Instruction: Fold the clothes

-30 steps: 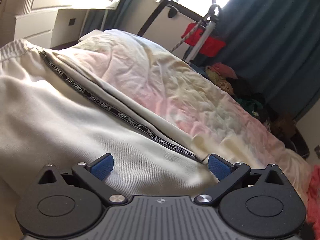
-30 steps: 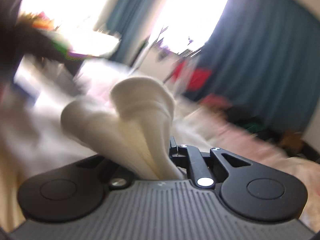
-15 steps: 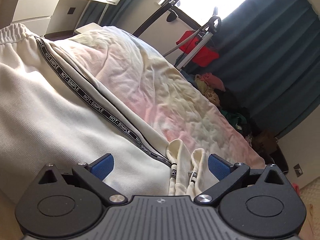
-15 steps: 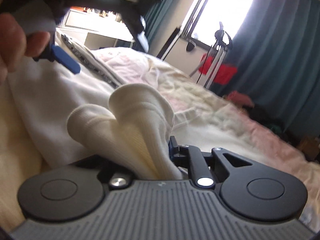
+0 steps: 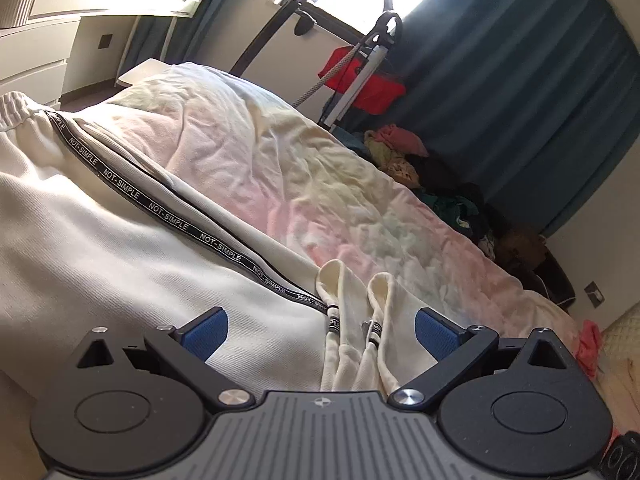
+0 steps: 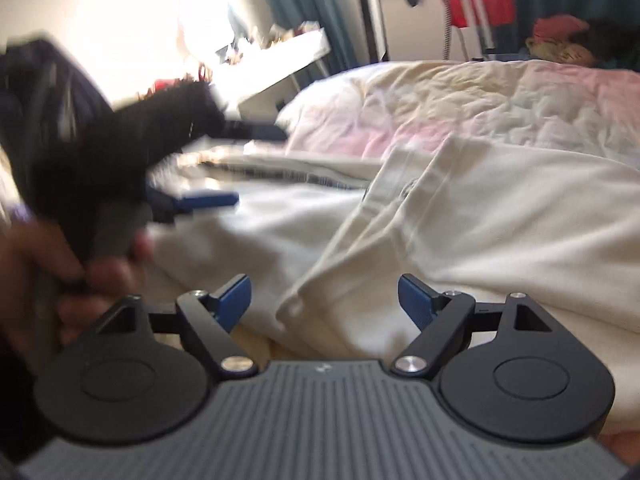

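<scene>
Up close, the left gripper [image 5: 322, 330] has its blue pads [image 5: 206, 332] spread wide apart, gripping nothing; two cream cuffs [image 5: 360, 320] of the trousers [image 5: 100, 248] lie between them, touching neither pad. From the cuffs, a black tape [image 5: 168, 216] printed NOT-SIMPLE runs away toward 10 o'clock along the trouser leg to the gathered waistband [image 5: 16, 106] at the left edge. Trousers lie spread on the bed cover [image 5: 304, 184], a crumpled sheet washed pink and yellow that fills the middle of the left view. Beyond it, at 12 to 1 o'clock, a red bag [image 5: 364, 76] hangs on a stand under the bright window, dark teal curtains [image 5: 520, 72] fall at 2 o'clock, and a heap of clothes [image 5: 400, 152] sits beside the bed. A white desk [image 5: 80, 8] stands at 11 o'clock. Right gripper [image 6: 324, 300]: jaws opening, pads [image 6: 416, 300] well apart, and a folded cream edge of the trousers [image 6: 360, 240] lies between them, not pressed by either. That view is blurred. At 9 o'clock in it the other gripper [image 6: 120, 160] shows as a dark smear with a blue pad sticking out over the cloth, held by a hand [image 6: 48, 280] at the left edge.
</scene>
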Demonstrator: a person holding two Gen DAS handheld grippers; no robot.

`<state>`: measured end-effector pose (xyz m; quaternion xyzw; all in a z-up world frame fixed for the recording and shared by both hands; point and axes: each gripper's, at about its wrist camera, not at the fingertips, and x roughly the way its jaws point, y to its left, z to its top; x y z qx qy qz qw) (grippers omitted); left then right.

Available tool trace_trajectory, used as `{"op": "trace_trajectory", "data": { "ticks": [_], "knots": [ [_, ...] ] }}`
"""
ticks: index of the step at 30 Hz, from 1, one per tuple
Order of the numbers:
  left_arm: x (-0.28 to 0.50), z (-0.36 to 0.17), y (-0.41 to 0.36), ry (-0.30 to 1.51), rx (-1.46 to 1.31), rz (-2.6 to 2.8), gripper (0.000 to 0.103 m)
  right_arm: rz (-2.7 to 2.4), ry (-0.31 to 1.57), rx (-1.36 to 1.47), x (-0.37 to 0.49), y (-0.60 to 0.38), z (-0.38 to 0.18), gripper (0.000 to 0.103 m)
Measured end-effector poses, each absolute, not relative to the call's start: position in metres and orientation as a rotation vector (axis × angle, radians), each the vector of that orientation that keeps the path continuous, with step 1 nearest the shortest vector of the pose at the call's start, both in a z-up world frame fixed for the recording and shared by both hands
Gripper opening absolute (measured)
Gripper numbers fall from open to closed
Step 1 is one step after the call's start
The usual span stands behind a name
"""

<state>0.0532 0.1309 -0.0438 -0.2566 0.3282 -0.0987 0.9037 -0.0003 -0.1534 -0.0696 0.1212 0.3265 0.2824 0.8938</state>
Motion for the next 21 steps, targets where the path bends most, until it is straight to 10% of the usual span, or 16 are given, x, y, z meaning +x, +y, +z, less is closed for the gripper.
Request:
{"op": "trace_trajectory", "data": {
  "ticks": [9,21],
  "knots": [
    [0.052,-0.053,0.098,0.752,-0.460,-0.343,0.095,0.289,0.721,0.512,0.100,-0.220,-0.065,0.083],
    [0.061,-0.086,0.049,0.817,-0.303,-0.442,0.061,0.384,0.774,0.398,0.189,-0.154,-0.106,0.055]
  ]
}}
